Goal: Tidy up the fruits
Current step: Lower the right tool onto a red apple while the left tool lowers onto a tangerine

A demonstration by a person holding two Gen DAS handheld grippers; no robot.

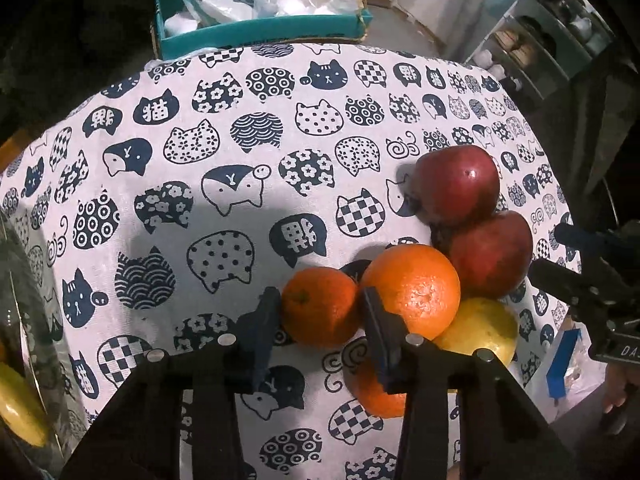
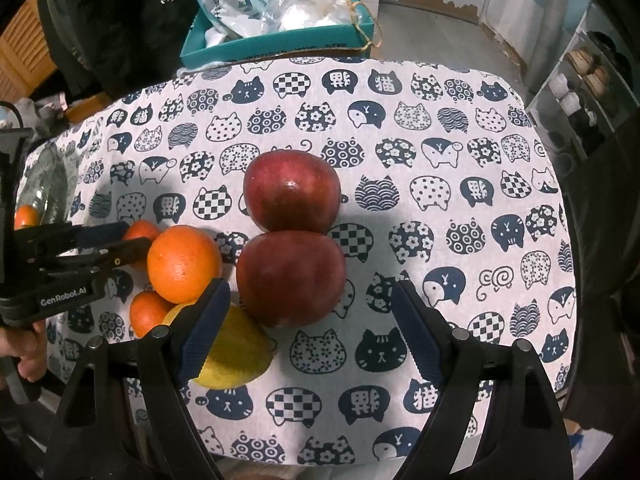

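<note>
Tangerine (image 1: 320, 306) at fruit cluster's 9 o'clock edge on cat cloth (image 1: 224, 152), clamped by left gripper (image 1: 318, 316). Orange (image 1: 412, 290) touching at 3 o'clock. Right gripper (image 2: 306, 328) wide, empty, over near apple (image 2: 290, 278); lemon (image 2: 236, 348) at 7 o'clock.

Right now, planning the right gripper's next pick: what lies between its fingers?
Right gripper stands open; right wrist view shows the nearer red apple between its fingers, untouched.

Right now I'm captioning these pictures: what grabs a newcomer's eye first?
The fruit cluster on the cat-print tablecloth: two red apples touching, a big orange and a yellow fruit beside them. The left gripper is clamped on a small orange; the right gripper is open.
</note>
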